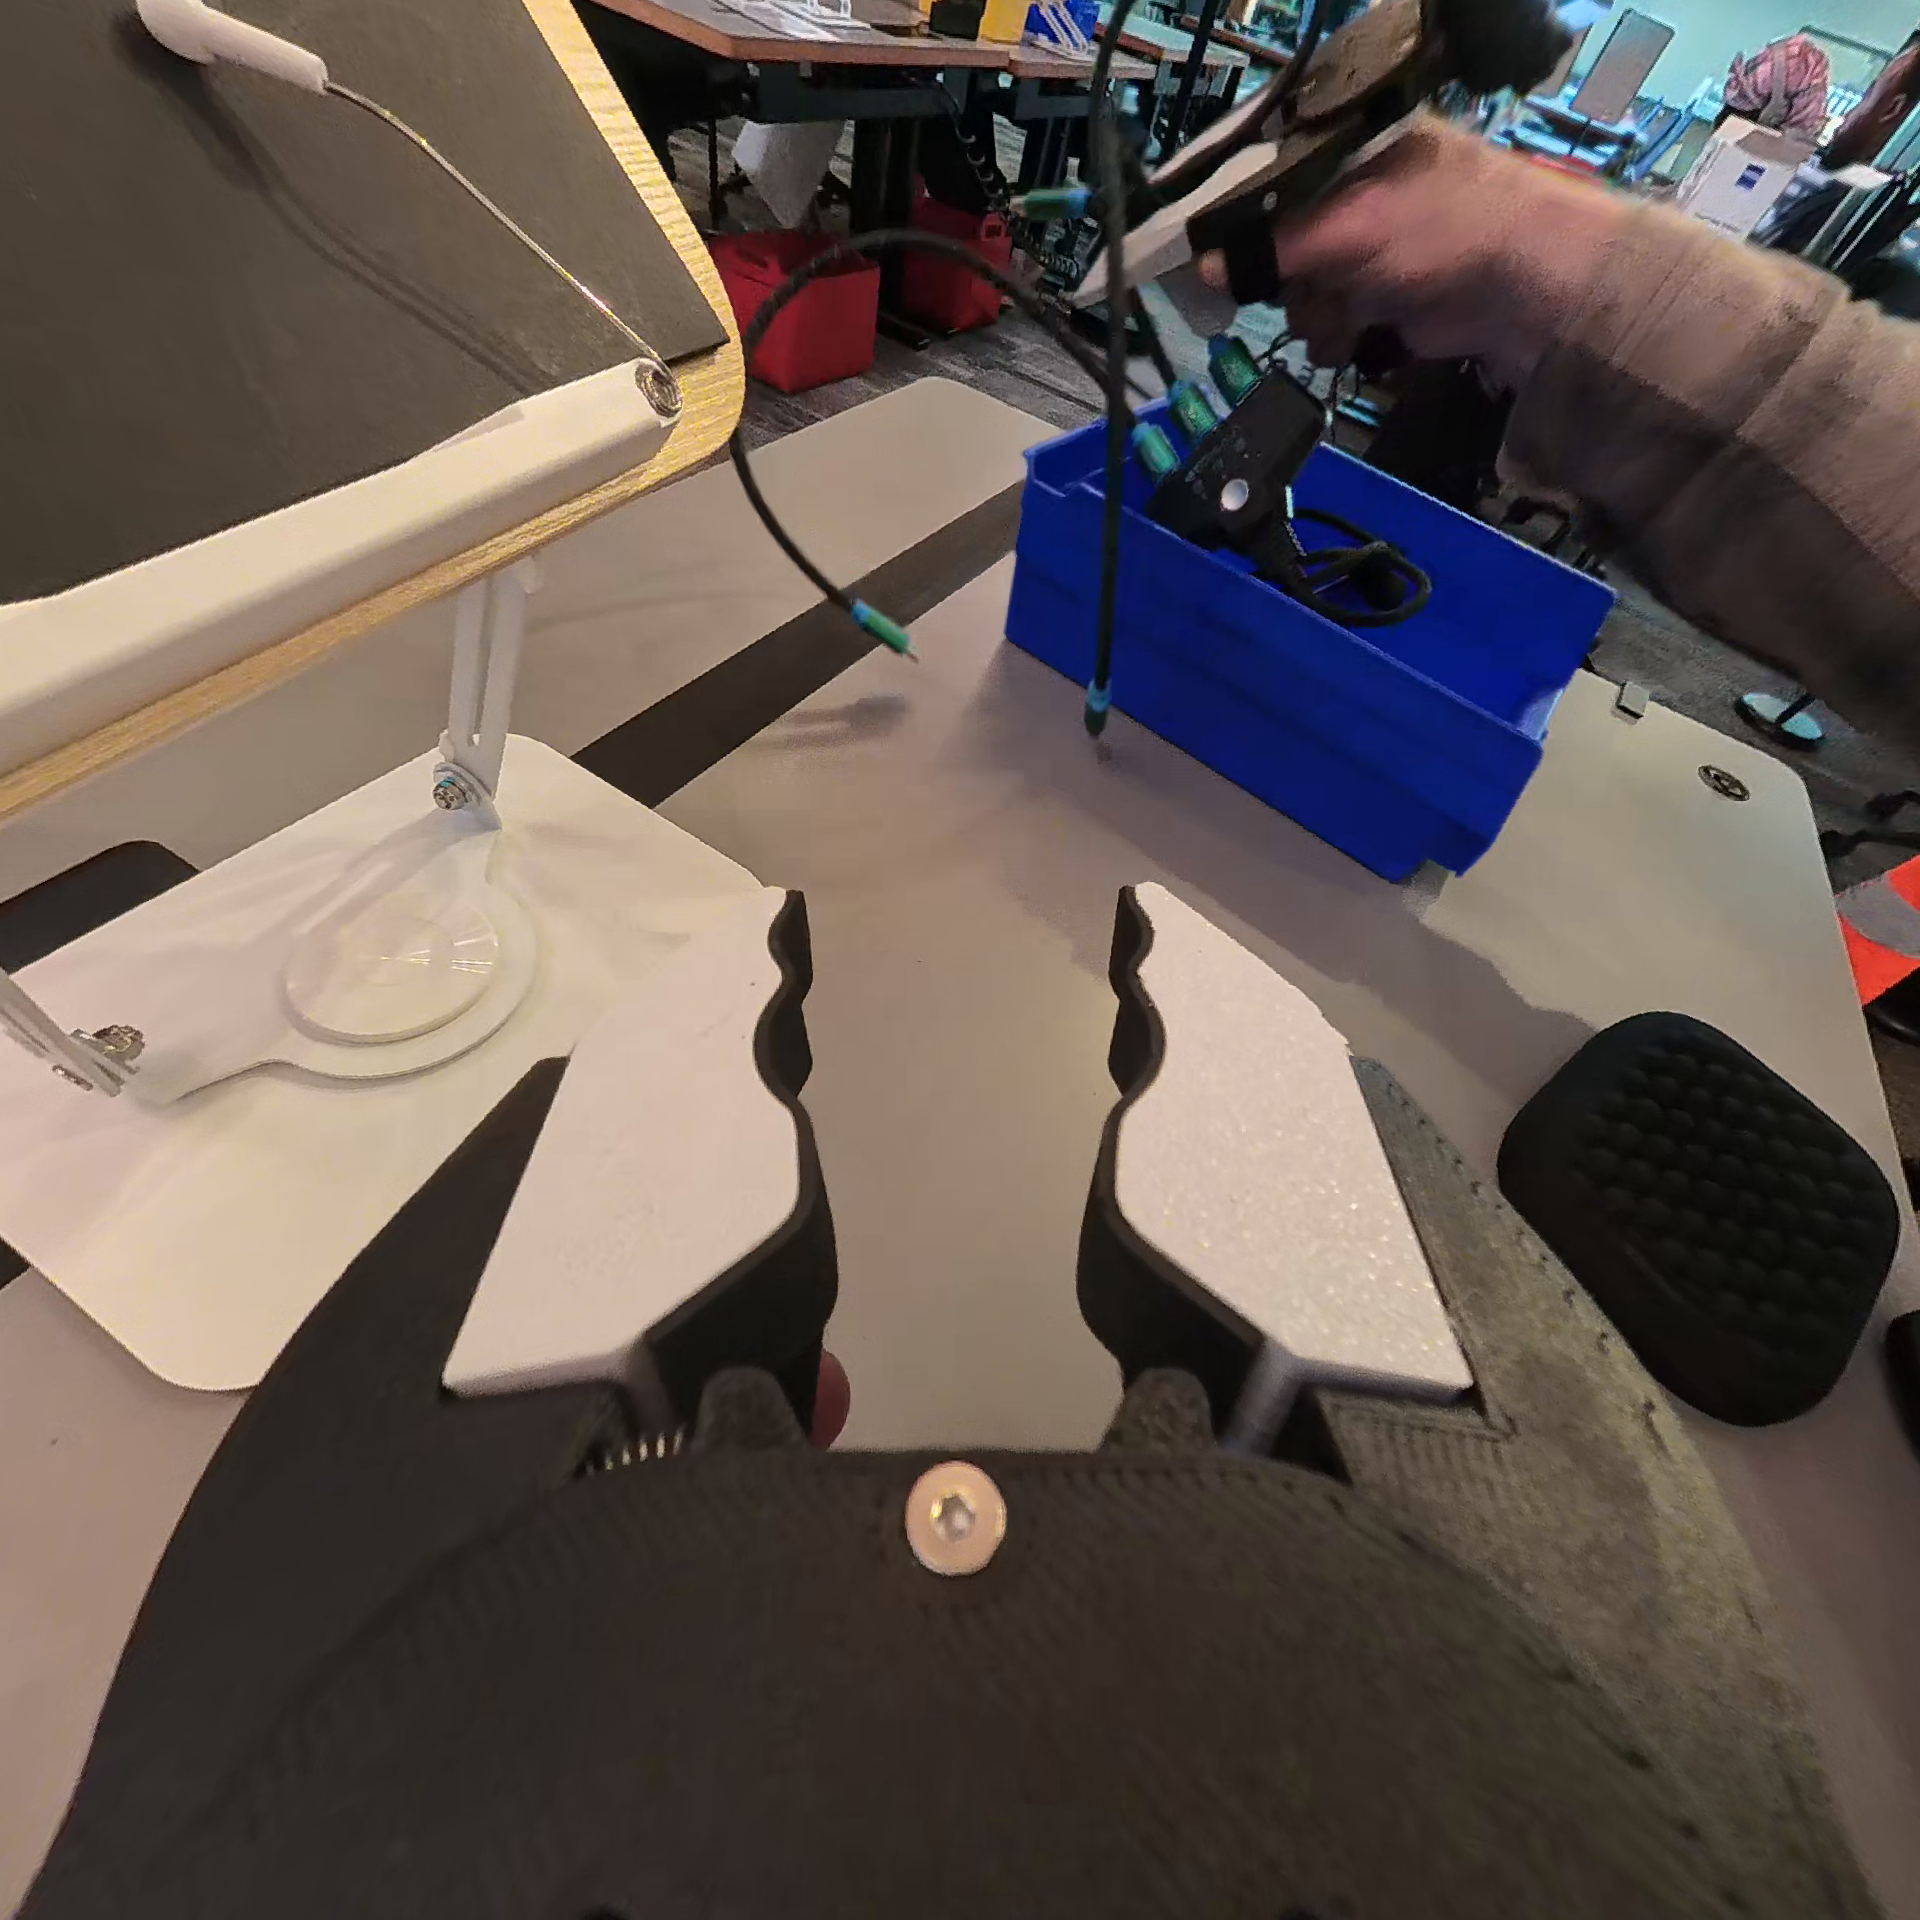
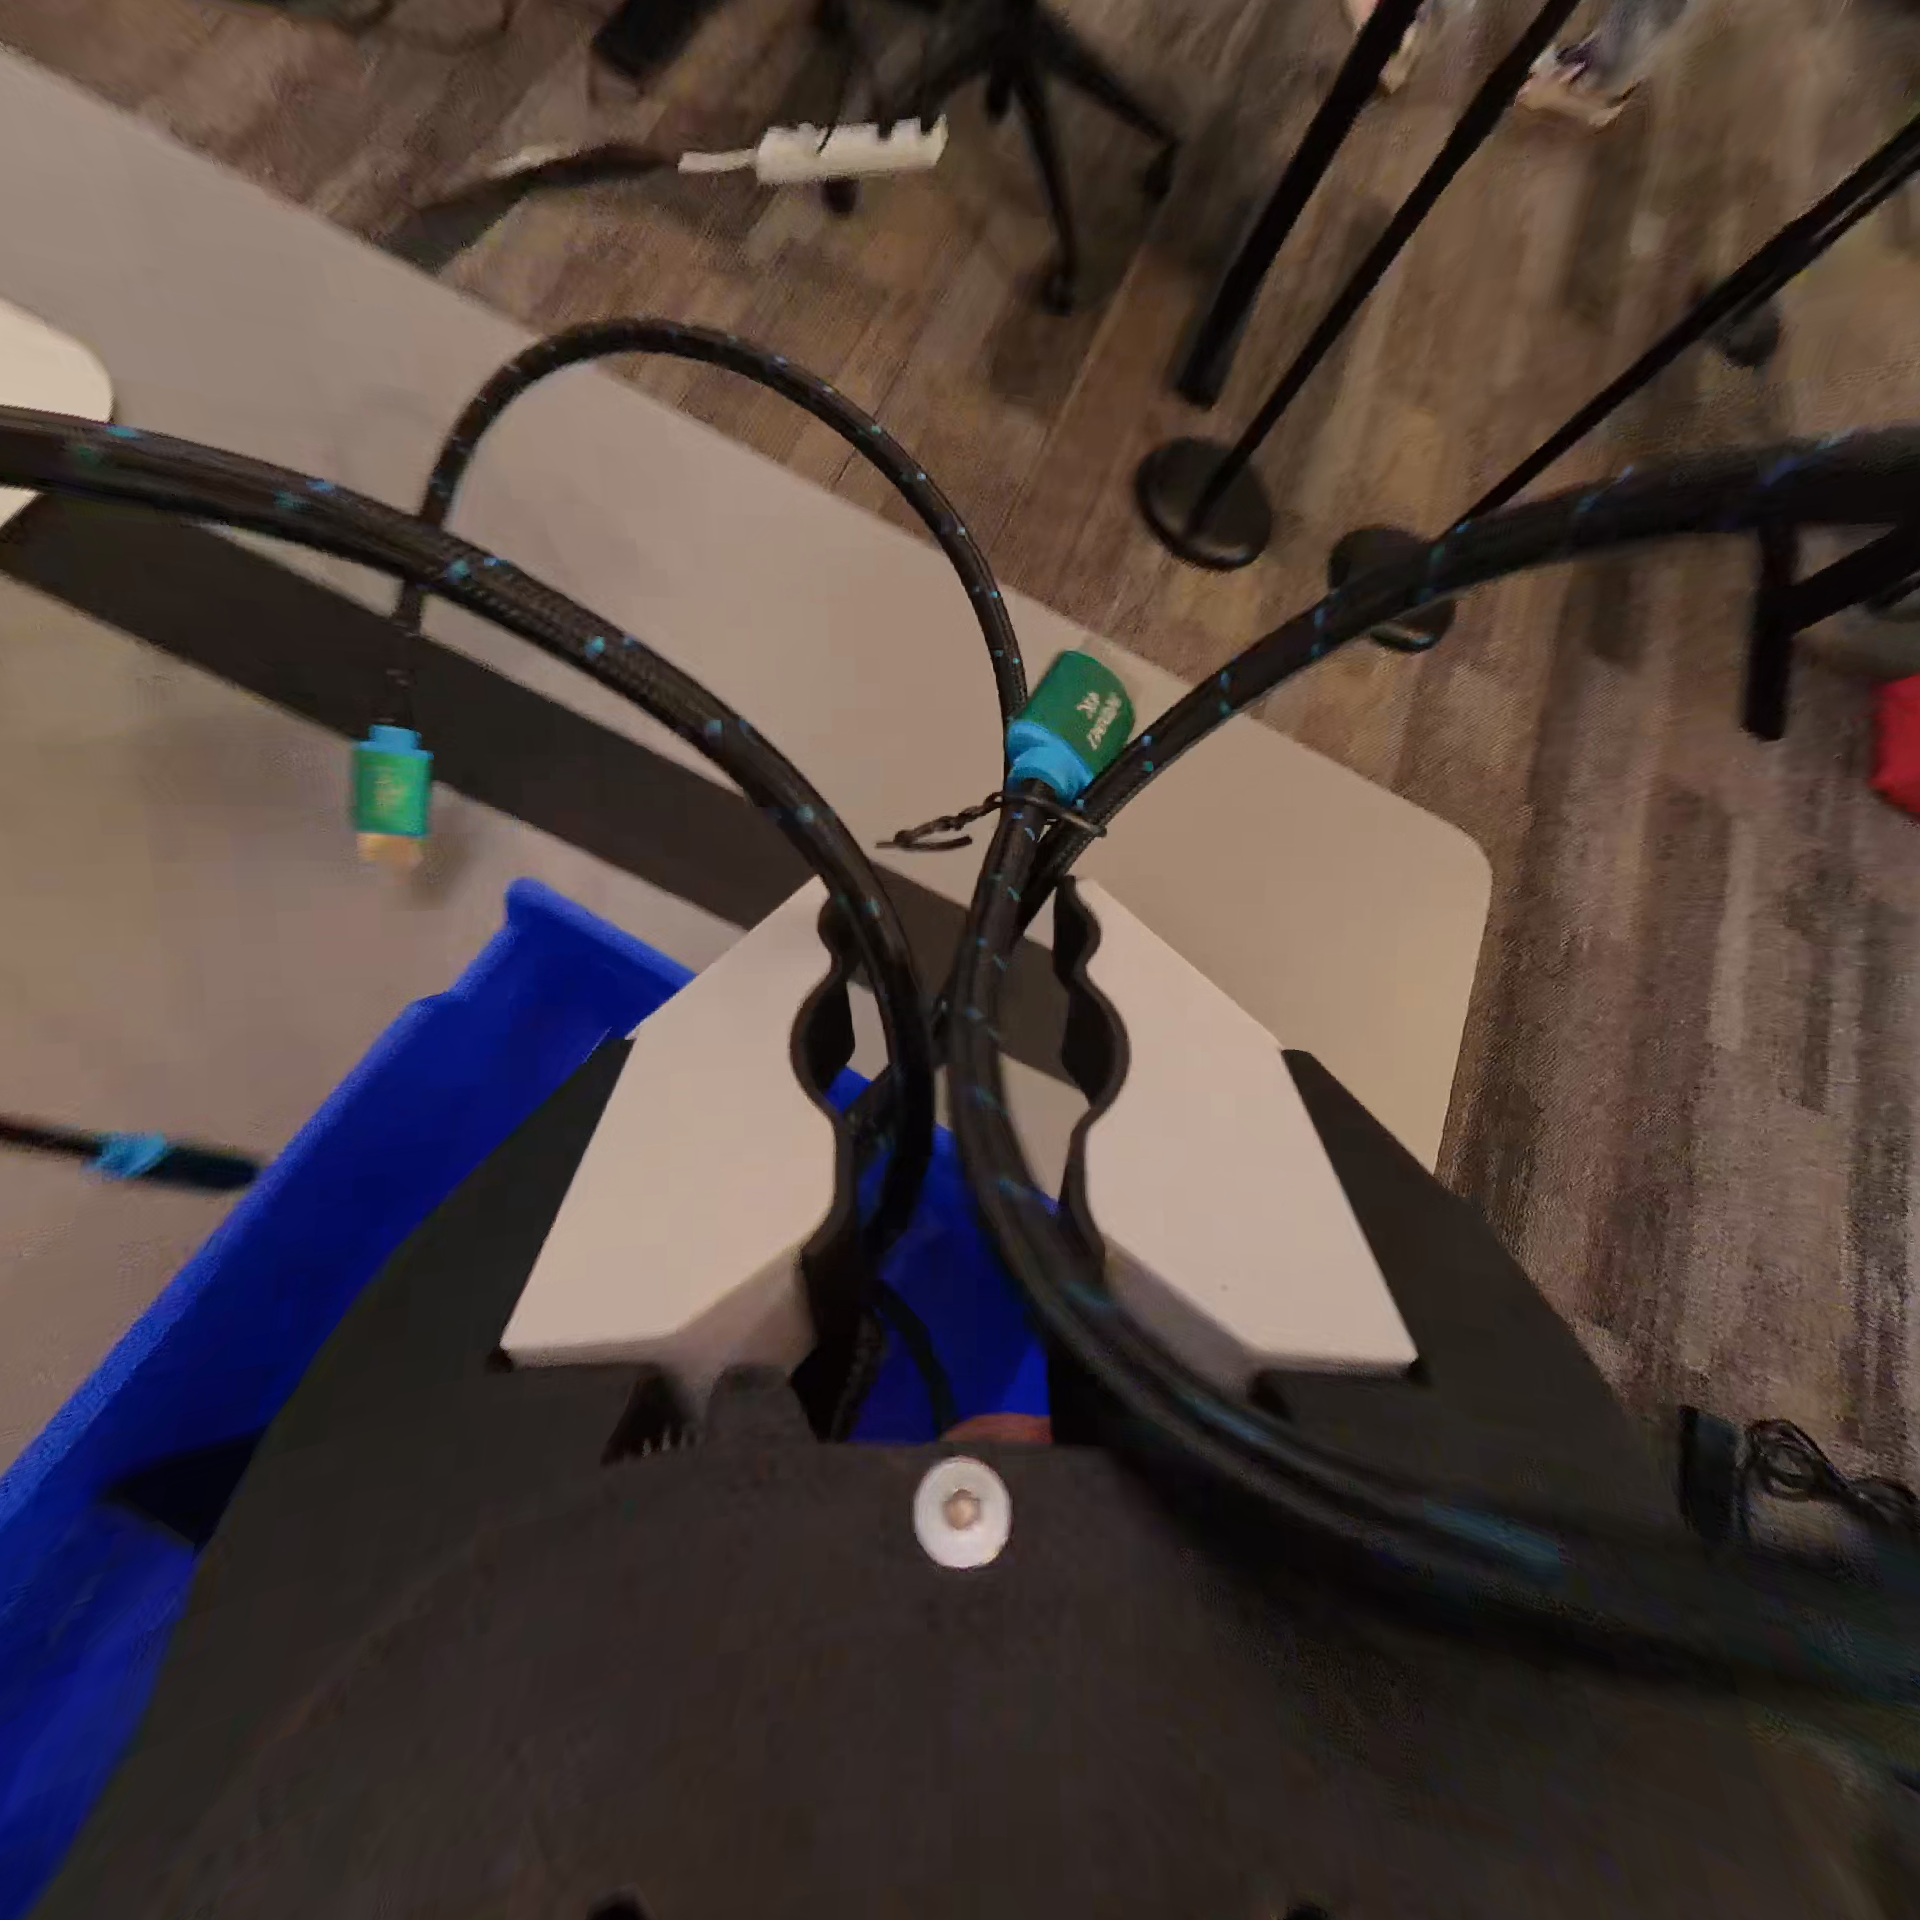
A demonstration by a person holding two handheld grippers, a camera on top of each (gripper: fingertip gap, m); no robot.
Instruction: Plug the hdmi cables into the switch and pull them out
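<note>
- The left gripper (image 1: 956, 1049) has two white, grainy finger plates edged with wavy black rubber on a coarse, black printed body; its jaws stand apart with nothing between them, low over the smooth grey tabletop (image 1: 935, 810).
- The right gripper (image 2: 951, 1049) is built the same way; in its own view several black braided cables flecked with blue (image 2: 665, 686) run through the gap between its fingers, which are only partly closed. Whether they actually pinch the cables I cannot tell.
- In the left wrist view, the right gripper (image 1: 1127, 249) is raised above a blue rectangular plastic bin (image 1: 1299, 665), held by a blurred hand (image 1: 1392, 281) in a fuzzy beige sleeve (image 1: 1704, 416).
- The small black boxy HDMI switch (image 1: 1236, 468) hangs tilted over the bin's far end, below the right gripper and well apart from the left one, with green metallic plugs (image 1: 1193, 407) seated along its upper edge.
- Two loose cable ends with green-and-blue plugs dangle, one (image 1: 878, 629) above the table, the other (image 1: 1096, 712) just in front of the bin.
- A white metal stand (image 1: 405, 935) holding a wood-edged black board (image 1: 260, 260) sits to the left; a black, dimpled rubbery pad (image 1: 1694, 1216) lies to the right.
</note>
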